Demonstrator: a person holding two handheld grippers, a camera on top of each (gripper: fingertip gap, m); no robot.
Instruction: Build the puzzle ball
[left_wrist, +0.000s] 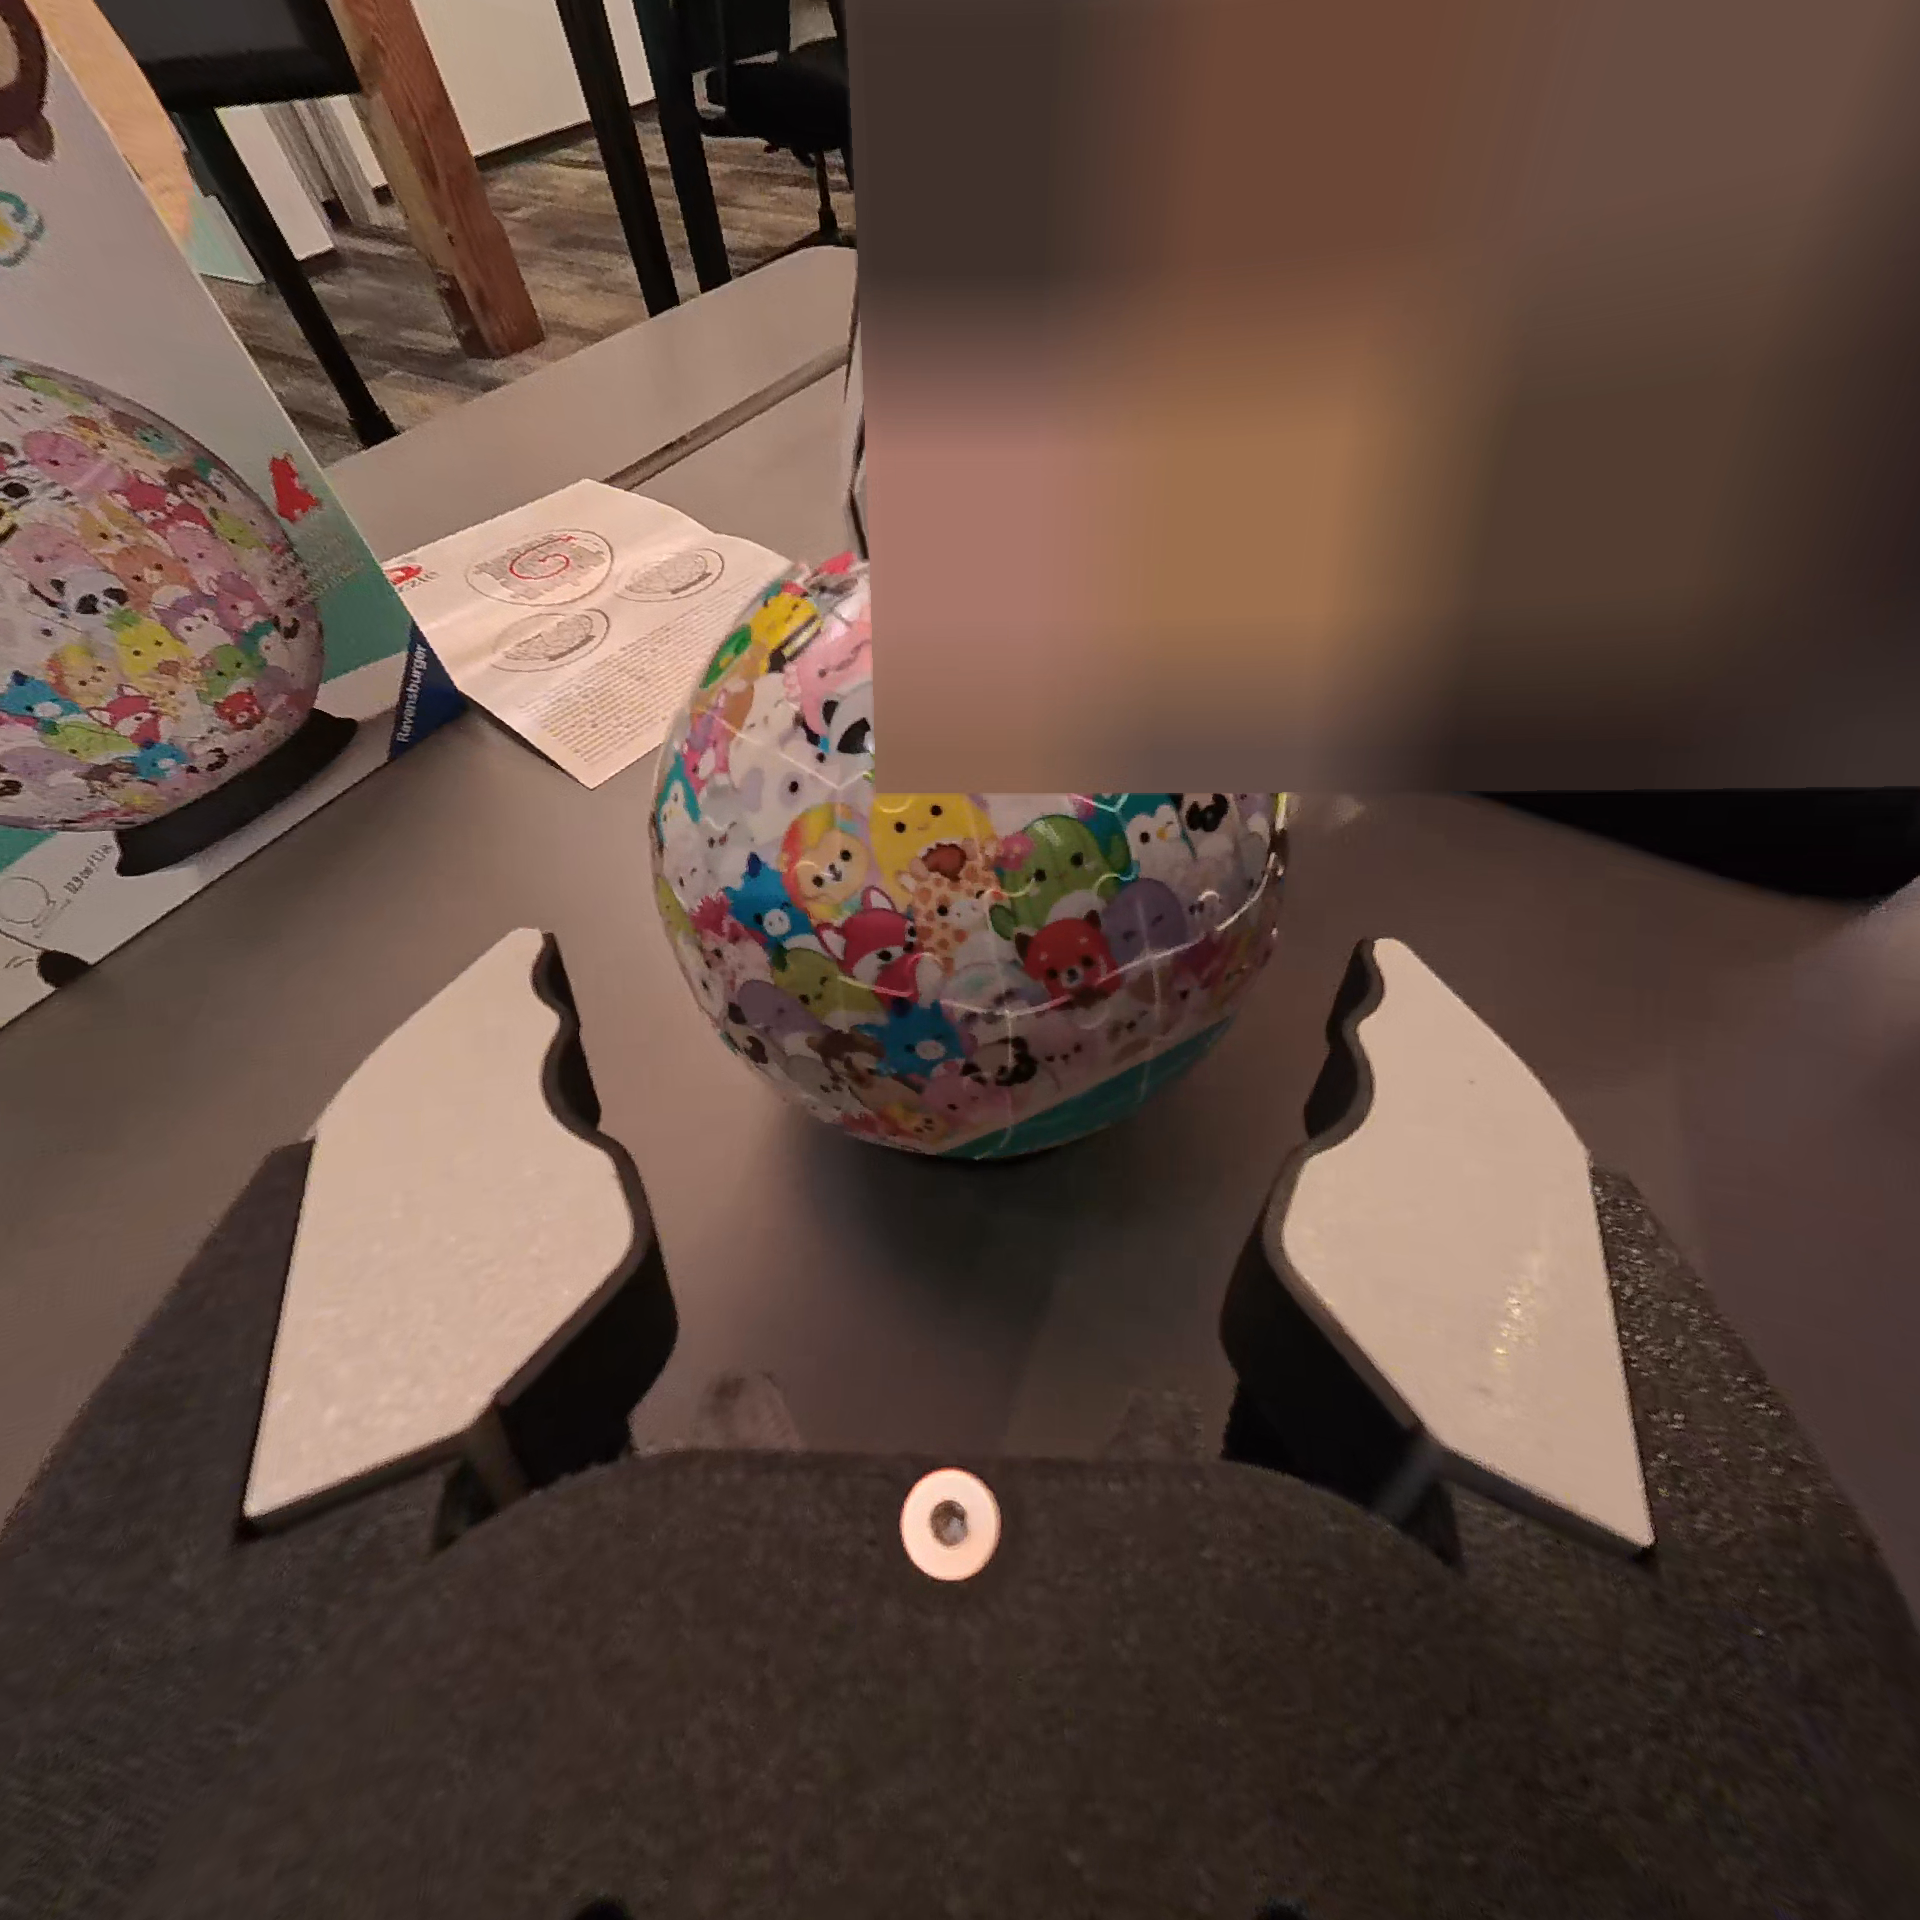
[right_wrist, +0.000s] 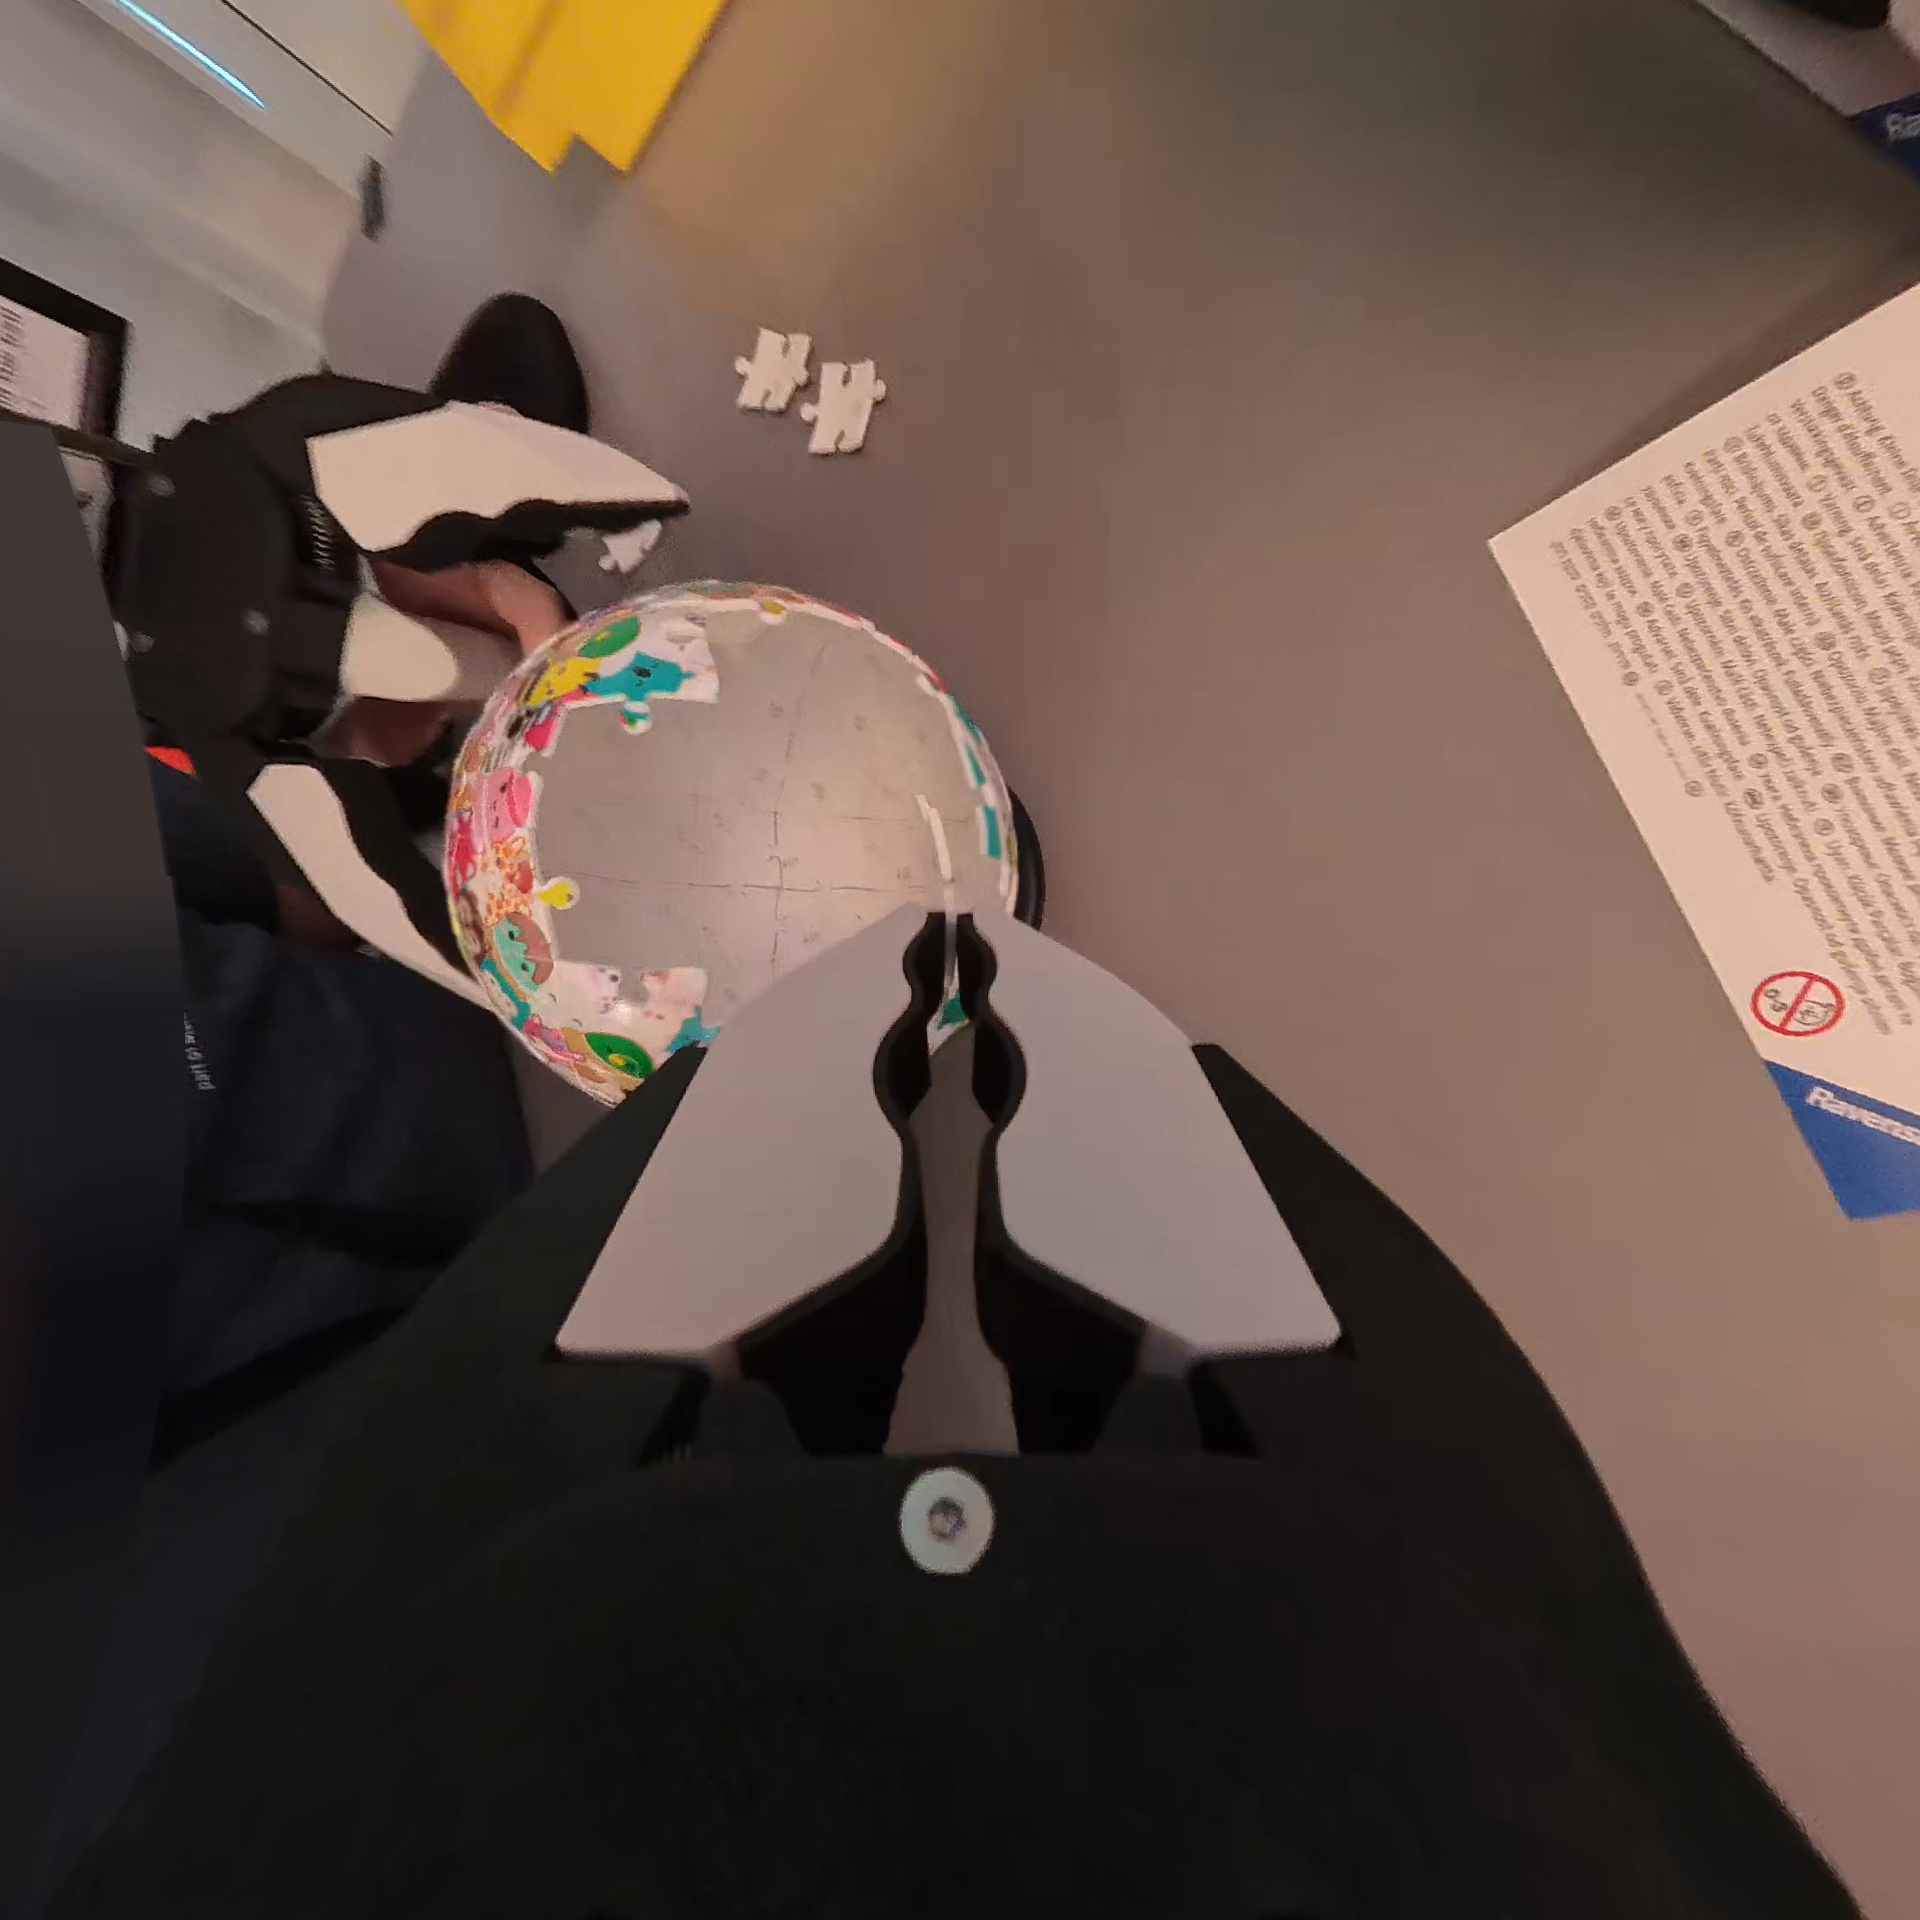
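The puzzle ball (left_wrist: 966, 935), covered in colourful cartoon animals, sits on the grey table (left_wrist: 312, 1039) just ahead of my left gripper (left_wrist: 951, 951), which is open and empty. In the right wrist view the ball (right_wrist: 727, 831) shows a large open gap with its white inside visible. My right gripper (right_wrist: 948, 925) is shut on a thin white puzzle piece (right_wrist: 948, 951), seen edge-on and held at the rim of that gap. The left gripper's fingers (right_wrist: 488, 478) flank the ball's far side there. A blurred patch hides the ball's top right in the left wrist view.
Three loose white-backed pieces lie past the ball, two (right_wrist: 810, 390) together and one (right_wrist: 629, 545) by the left gripper. The puzzle box (left_wrist: 156, 623) stands at the left. The instruction sheet (left_wrist: 582, 623) lies beside it and also shows in the right wrist view (right_wrist: 1714, 727).
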